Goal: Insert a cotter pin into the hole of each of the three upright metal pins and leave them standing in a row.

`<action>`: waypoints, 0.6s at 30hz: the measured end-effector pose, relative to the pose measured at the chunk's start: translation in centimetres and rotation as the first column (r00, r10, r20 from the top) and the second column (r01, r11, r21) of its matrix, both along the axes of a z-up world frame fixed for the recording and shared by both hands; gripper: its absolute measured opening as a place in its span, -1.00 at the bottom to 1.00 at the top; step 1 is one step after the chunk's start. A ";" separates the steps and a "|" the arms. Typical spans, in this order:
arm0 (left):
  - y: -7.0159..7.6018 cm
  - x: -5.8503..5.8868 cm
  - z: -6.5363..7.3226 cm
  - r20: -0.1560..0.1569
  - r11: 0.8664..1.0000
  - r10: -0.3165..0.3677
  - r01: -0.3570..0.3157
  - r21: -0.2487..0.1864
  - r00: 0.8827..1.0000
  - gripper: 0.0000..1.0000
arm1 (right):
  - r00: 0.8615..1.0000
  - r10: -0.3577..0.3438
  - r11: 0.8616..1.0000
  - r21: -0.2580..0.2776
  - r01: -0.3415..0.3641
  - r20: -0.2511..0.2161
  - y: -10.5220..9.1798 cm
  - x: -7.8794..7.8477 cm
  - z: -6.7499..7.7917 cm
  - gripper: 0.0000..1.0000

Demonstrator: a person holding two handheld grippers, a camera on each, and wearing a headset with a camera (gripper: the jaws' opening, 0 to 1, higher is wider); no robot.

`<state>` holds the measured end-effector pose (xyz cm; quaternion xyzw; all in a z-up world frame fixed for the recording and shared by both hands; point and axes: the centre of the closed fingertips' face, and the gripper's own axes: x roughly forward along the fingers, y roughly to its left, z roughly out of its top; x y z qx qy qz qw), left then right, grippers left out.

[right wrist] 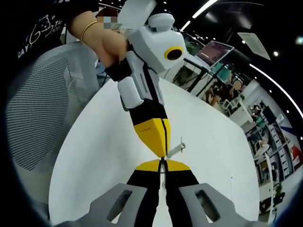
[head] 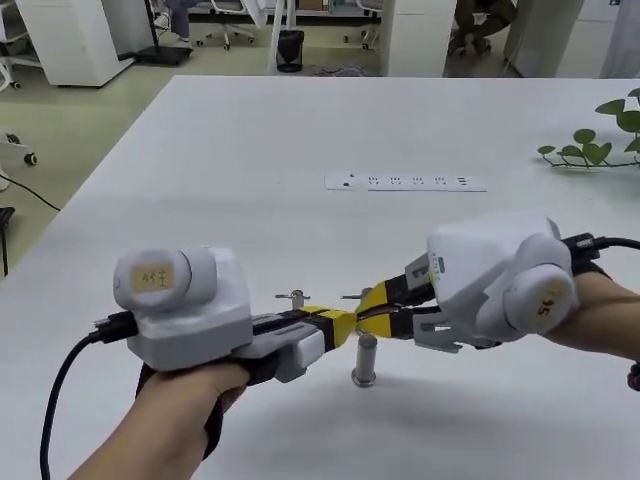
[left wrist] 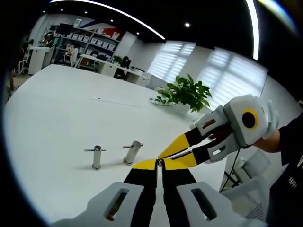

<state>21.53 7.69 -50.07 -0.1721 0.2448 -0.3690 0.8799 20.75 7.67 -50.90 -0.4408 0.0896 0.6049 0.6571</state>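
A bare upright metal pin (head: 365,360) stands on the white table (head: 300,150), just in front of the two grippers. Behind them stand two more metal pins (head: 296,298) (head: 352,296), each with a cotter pin through its head, shown clearly in the left gripper view (left wrist: 97,157) (left wrist: 132,152). My left gripper (head: 343,325) (left wrist: 160,163) and right gripper (head: 360,316) (right wrist: 163,166) meet tip to tip above the table. Both are shut on a thin cotter pin (right wrist: 163,173), of which only a sliver shows. One far pin (right wrist: 181,143) appears beside the tips in the right gripper view.
A white power strip (head: 405,182) lies on the table beyond the pins. A green plant (head: 600,140) (left wrist: 187,92) sits at the far right. A mesh chair (right wrist: 42,109) stands by the table's near edge. Office furniture lies beyond the far edge.
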 end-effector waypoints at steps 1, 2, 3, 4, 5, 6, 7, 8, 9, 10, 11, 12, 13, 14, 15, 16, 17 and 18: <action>0.0 0.1 0.0 0.002 1.000 -0.002 0.002 -0.005 1.000 -1.00 | 1.000 -0.003 1.000 0.000 0.003 -0.004 0.0 0.0 0.0 -1.00; -0.1 0.0 -0.1 -0.005 1.000 -0.005 0.005 -0.009 1.000 -1.00 | 1.000 -0.003 1.000 0.000 0.003 -0.006 -0.1 -0.1 0.0 -1.00; -0.1 0.0 -0.1 -0.008 1.000 -0.004 0.003 -0.017 1.000 -1.00 | 1.000 -0.007 1.000 0.001 0.007 -0.008 -0.1 -0.1 0.0 -1.00; -0.1 0.0 -0.1 -0.008 1.000 -0.004 0.004 -0.023 1.000 -1.00 | 1.000 -0.009 1.000 0.002 0.009 -0.011 -0.1 -0.1 0.0 -1.00; -0.1 -0.1 -0.1 -0.009 1.000 -0.004 0.004 -0.026 1.000 -1.00 | 1.000 -0.012 1.000 0.005 0.012 -0.014 -0.2 -0.1 0.0 -1.00; -0.2 -0.1 -0.1 -0.006 1.000 -0.006 0.006 -0.028 1.000 -1.00 | 1.000 -0.016 1.000 0.008 0.016 -0.017 -0.2 -0.1 0.0 -1.00; -0.2 -0.1 -0.1 -0.002 1.000 -0.006 0.006 -0.028 1.000 -1.00 | 0.999 -0.022 1.000 0.014 0.023 -0.025 -0.2 -0.1 0.0 -1.00; -0.2 -0.1 -0.1 0.002 1.000 -0.007 0.007 -0.027 1.000 -1.00 | 0.999 -0.025 1.000 0.016 0.026 -0.032 -0.2 -0.2 -0.1 -1.00; -0.3 -0.2 0.0 0.009 1.000 -0.013 0.013 -0.021 1.000 -1.00 | 0.999 -0.031 0.999 0.020 0.032 -0.040 -0.3 -0.1 -0.1 -1.00; -0.3 -0.2 0.0 0.019 1.000 -0.018 0.019 -0.016 1.000 -1.00 | 0.998 -0.036 0.999 0.025 0.038 -0.048 -0.3 -0.1 -0.1 -1.00; -0.3 -0.2 0.1 0.026 1.000 -0.024 0.025 -0.014 0.999 -1.00 | 0.995 -0.054 0.998 0.041 0.057 -0.080 -0.3 -0.2 -0.1 -1.00; -0.4 -0.3 0.2 0.036 0.999 -0.030 0.031 -0.014 0.999 -1.00 | 0.992 -0.065 0.996 0.055 0.071 -0.108 -0.3 -0.3 -0.1 -1.00; -0.3 -0.2 0.3 0.045 0.999 -0.032 0.033 -0.012 0.998 -1.00 | 0.988 -0.077 0.994 0.071 0.086 -0.131 -0.3 -0.3 0.0 -1.00; -0.3 -0.2 0.4 0.056 0.999 -0.038 0.039 -0.006 0.998 -1.00 | 0.984 -0.086 0.991 0.086 0.100 -0.153 -0.3 -0.2 0.0 -0.99; -0.3 -0.2 0.5 0.065 0.999 -0.044 0.044 -0.002 0.997 -1.00 | 0.980 -0.094 0.989 0.095 0.112 -0.176 -0.4 -0.2 0.1 -0.98; -0.2 -0.2 0.5 0.071 0.999 -0.047 0.047 0.003 0.996 -1.00 | 0.973 -0.112 0.985 0.108 0.136 -0.202 -0.5 -0.1 0.2 -0.98; -0.1 -0.2 0.4 0.076 0.999 -0.050 0.049 0.013 0.996 -1.00 | 0.971 -0.114 0.982 0.123 0.142 -0.211 -0.4 0.0 0.3 -0.98; -0.1 -0.1 0.4 0.077 0.999 -0.051 0.050 0.016 0.996 -1.00 | 0.964 -0.122 0.978 0.136 0.157 -0.236 -0.5 -0.1 0.4 -0.98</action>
